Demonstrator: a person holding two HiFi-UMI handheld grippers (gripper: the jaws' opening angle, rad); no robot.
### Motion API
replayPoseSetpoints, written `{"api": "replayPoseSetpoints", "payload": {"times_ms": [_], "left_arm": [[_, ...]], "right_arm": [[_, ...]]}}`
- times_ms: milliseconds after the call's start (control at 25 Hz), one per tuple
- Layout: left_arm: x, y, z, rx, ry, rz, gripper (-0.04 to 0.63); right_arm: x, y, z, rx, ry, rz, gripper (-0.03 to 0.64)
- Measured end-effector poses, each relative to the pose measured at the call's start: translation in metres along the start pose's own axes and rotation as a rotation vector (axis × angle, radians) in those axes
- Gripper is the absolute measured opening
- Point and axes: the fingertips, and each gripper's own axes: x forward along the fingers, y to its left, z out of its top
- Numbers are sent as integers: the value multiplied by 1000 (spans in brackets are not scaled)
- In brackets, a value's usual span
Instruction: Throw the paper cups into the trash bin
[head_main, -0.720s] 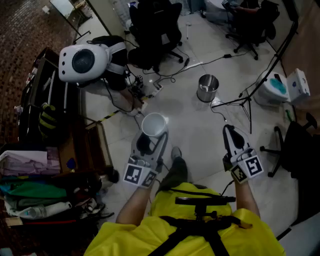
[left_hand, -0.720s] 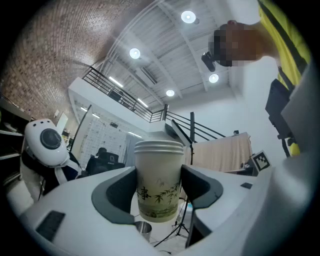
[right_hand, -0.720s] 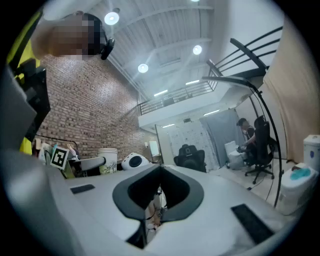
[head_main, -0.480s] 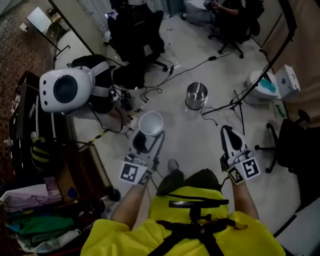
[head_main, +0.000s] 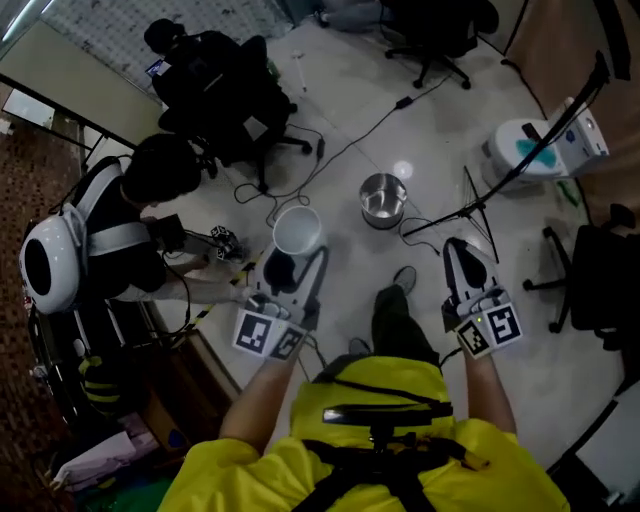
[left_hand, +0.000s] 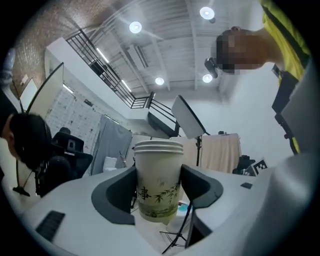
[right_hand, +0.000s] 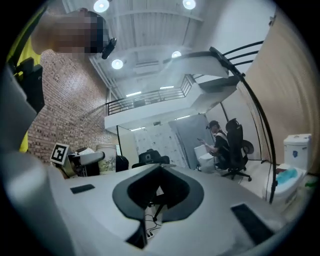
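My left gripper clamped the stacked paper cups upright between its jaws. My right gripper was closed and empty. The trash bin stood on the floor just ahead, between both grippers.

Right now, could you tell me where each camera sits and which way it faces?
Head view: on the head, steeply down at trash bin; forearms, left gripper, right gripper show.
Left gripper view: on it, level along jaws clamping paper cups; yellow top shows.
Right gripper view: on it, level along shut, empty jaws; yellow top shows.
Shared: paper cups, in head and left gripper views.
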Motion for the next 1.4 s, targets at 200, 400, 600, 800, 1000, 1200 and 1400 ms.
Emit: {"api": "replayPoseSetpoints", "payload": {"times_ms": [200, 400, 600, 800, 1000, 1200, 1400], "left_arm": [[101, 60, -52, -12, 70, 26, 281], [188, 124, -118, 15, 115, 3, 281], [244, 173, -252, -69, 250, -29, 281], [279, 218, -445, -158, 454, -47, 281], [284, 241, -647, -193, 686, -46, 280], [276, 266, -766, -165, 876, 43, 282], [268, 272, -806, -85, 982, 64, 285]], "right_arm": [[109, -93, -39, 45, 32, 14, 6], [196, -155, -87, 2, 92, 16, 6], [235, -226, -189, 91, 189, -75, 6], [258, -289, -325, 122, 288, -179, 6], [252, -325, -452, 189, 411, -256, 6], [245, -340, -521, 225, 500, -286, 6], [240, -347, -545, 244, 550, -306, 6]]}}
